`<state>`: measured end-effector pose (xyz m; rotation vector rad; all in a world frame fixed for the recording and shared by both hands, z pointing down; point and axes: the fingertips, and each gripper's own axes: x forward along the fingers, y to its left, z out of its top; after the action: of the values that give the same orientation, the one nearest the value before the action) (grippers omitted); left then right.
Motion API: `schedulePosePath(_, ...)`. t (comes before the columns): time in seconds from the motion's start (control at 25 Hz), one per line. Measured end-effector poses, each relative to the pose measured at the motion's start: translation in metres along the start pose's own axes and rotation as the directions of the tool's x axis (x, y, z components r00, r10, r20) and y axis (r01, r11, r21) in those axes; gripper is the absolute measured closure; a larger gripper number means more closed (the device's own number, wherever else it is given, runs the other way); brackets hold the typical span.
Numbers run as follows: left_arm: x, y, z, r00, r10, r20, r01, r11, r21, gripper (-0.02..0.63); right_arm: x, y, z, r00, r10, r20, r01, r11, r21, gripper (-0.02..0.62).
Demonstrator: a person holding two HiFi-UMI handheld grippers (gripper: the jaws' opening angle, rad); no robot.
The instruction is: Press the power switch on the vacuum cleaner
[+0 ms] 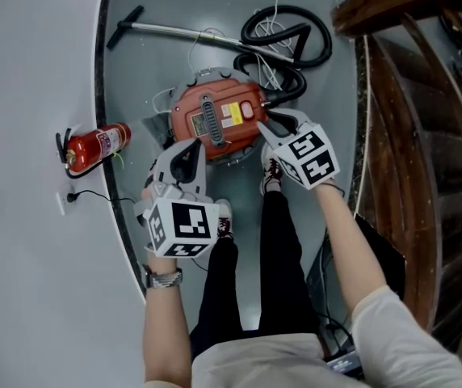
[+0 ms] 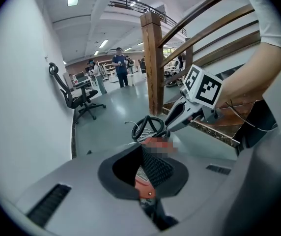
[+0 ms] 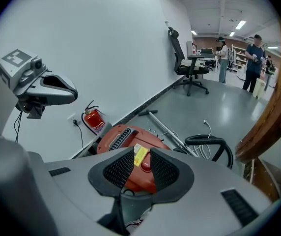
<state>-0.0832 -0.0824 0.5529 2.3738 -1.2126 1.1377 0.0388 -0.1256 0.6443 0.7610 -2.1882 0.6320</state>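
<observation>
Orange vacuum cleaner [image 1: 215, 120] sits just beyond the right claw [image 1: 275, 128], parted, empty; left claw [image 1: 186, 153] open too.

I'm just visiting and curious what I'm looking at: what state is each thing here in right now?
vacuum cleaner: on the floor, hose attached.
hose: coiled on the floor.
wand: lying flat on the floor.
fire extinguisher: upright against the wall.
left gripper: jaws apart, holding nothing.
right gripper: jaws apart, holding nothing, above the vacuum cleaner.
</observation>
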Motion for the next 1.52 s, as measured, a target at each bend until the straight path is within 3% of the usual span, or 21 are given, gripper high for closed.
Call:
schedulePosePath(0.32,0.009,-0.003,-0.013,1.0,-0.012,-0.016,0.012,1.0,-0.002,0.606,0.039,-0.017,-0.026,0.999,0.01,-0.034,-0.004,0.987,0.159,0.457)
schedulePosePath(0.56,0.013,-0.003,-0.02,0.999,-0.021,-0.031,0.021,1.0,0.005,0.606,0.064,-0.025,-0.046,0.996,0.014,-0.083,0.004,0.976,0.22,0.454)
schedulePosePath(1.52,0.028,-0.022,-0.034,0.998,-0.051,-0.046,0.05,0.998,-0.022,0.606,0.089,-0.025,-0.066,0.992,0.01,-0.127,0.019,0.973,0.229,0.454)
